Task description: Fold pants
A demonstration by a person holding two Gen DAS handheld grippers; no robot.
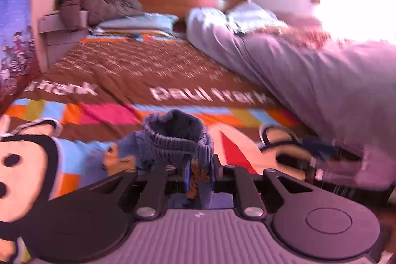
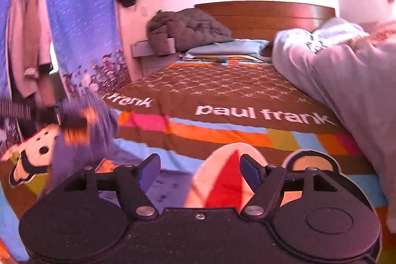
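Small blue-grey pants (image 1: 178,140) with a gathered elastic waistband and orange print are bunched up between the fingers of my left gripper (image 1: 201,173), which is shut on the cloth just above the bedspread (image 1: 138,71). In the right wrist view the same pants (image 2: 84,145) hang blurred at the far left, over the bed's near left corner. My right gripper (image 2: 200,173) stands open over the bedspread's (image 2: 222,90) cartoon print, nothing between its blue pads (image 2: 251,171). It is to the right of the pants and apart from them.
A grey duvet (image 1: 309,71) is heaped along the bed's right side. Pillows (image 1: 138,22) and a wooden headboard (image 2: 267,16) lie at the far end. A brown quilted jacket (image 2: 190,29) sits on a bedside shelf. A blue curtain (image 2: 79,16) hangs at the left.
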